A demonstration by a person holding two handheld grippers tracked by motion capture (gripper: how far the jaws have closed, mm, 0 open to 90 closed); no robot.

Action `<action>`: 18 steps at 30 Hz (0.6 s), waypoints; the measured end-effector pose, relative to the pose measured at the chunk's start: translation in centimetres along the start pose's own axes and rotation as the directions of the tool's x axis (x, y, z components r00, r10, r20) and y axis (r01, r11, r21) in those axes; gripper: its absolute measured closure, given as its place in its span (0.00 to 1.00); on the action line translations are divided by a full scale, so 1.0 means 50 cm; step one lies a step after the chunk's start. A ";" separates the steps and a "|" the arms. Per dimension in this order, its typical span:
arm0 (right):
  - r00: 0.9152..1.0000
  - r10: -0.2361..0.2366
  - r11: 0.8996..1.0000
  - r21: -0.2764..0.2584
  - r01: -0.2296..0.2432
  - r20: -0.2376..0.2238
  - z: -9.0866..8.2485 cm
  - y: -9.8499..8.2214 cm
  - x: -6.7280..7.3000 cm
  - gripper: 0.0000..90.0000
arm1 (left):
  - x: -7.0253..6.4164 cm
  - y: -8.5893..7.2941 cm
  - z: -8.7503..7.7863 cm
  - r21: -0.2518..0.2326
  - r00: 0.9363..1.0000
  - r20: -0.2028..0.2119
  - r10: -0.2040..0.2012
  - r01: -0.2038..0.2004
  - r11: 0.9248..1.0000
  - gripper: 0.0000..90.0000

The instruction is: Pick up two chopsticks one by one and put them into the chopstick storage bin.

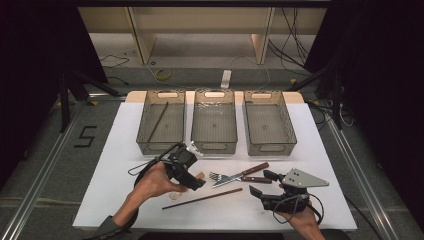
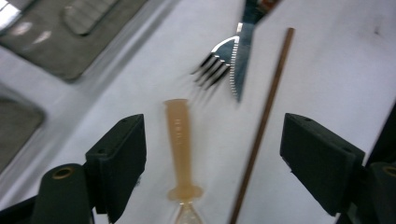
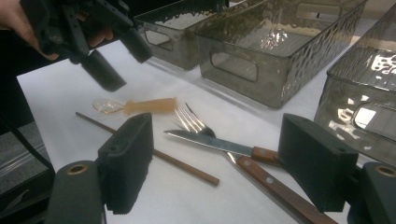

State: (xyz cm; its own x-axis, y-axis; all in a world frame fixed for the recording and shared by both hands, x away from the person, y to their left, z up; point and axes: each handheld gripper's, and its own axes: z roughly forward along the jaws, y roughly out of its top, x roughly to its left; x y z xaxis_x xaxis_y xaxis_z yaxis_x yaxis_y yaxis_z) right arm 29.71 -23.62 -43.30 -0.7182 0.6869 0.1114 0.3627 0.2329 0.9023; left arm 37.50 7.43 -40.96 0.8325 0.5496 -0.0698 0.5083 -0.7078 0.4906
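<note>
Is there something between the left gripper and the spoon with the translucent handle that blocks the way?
Nothing visible blocks it. The left gripper is open above the spoon, whose handle lies bare on the table between the fingers. The chopstick lies close beside the spoon, also between the fingers.

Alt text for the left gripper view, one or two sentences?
The left gripper, fingers open, hangs over a translucent amber spoon lying on the white table, its handle between the fingers. A brown chopstick lies beside it; a fork and serrated knife sit beyond.
</note>
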 end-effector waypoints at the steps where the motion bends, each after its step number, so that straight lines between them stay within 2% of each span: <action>1: 1.000 0.000 1.000 0.003 0.000 0.002 0.000 0.000 0.000 0.31 | -0.006 0.001 0.004 0.009 1.000 0.003 0.011 -0.011 1.000 0.25; 3: 1.000 0.001 1.000 0.003 -0.001 0.002 0.000 0.000 0.000 0.31 | -0.013 0.001 0.012 0.030 1.000 0.014 0.026 -0.027 0.999 0.25; 8: 1.000 -0.002 1.000 0.000 0.002 0.001 -0.001 0.000 0.000 0.31 | -0.018 -0.005 0.025 0.059 1.000 0.013 0.024 -0.024 0.998 0.25; 10: 1.000 -0.003 1.000 0.001 0.003 0.001 0.000 0.000 0.000 0.31 | -0.023 -0.006 0.029 0.075 0.999 0.026 0.037 -0.039 0.996 0.27; 13: 1.000 -0.002 1.000 0.001 0.002 0.000 0.000 0.000 0.001 0.31 | -0.031 -0.009 0.042 0.124 0.997 0.039 0.061 -0.066 0.990 0.31; 15: 1.000 -0.003 1.000 0.001 0.003 0.001 0.000 0.000 0.001 0.31 | -0.035 -0.013 0.054 0.159 0.997 0.036 0.064 -0.069 0.985 0.35; 18: 1.000 -0.004 1.000 -0.001 0.004 0.002 0.000 0.000 0.000 0.31 | -0.041 -0.017 0.062 0.174 0.997 0.036 0.071 -0.076 0.982 0.41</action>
State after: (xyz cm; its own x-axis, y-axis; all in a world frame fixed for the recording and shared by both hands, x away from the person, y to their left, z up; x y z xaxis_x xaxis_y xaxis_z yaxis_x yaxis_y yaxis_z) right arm 29.69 -23.60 -43.29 -0.7187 0.6871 0.1068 0.3591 0.2352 0.9032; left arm 36.06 5.56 -43.92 0.8740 0.4815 -0.0657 0.4737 -0.8140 0.3363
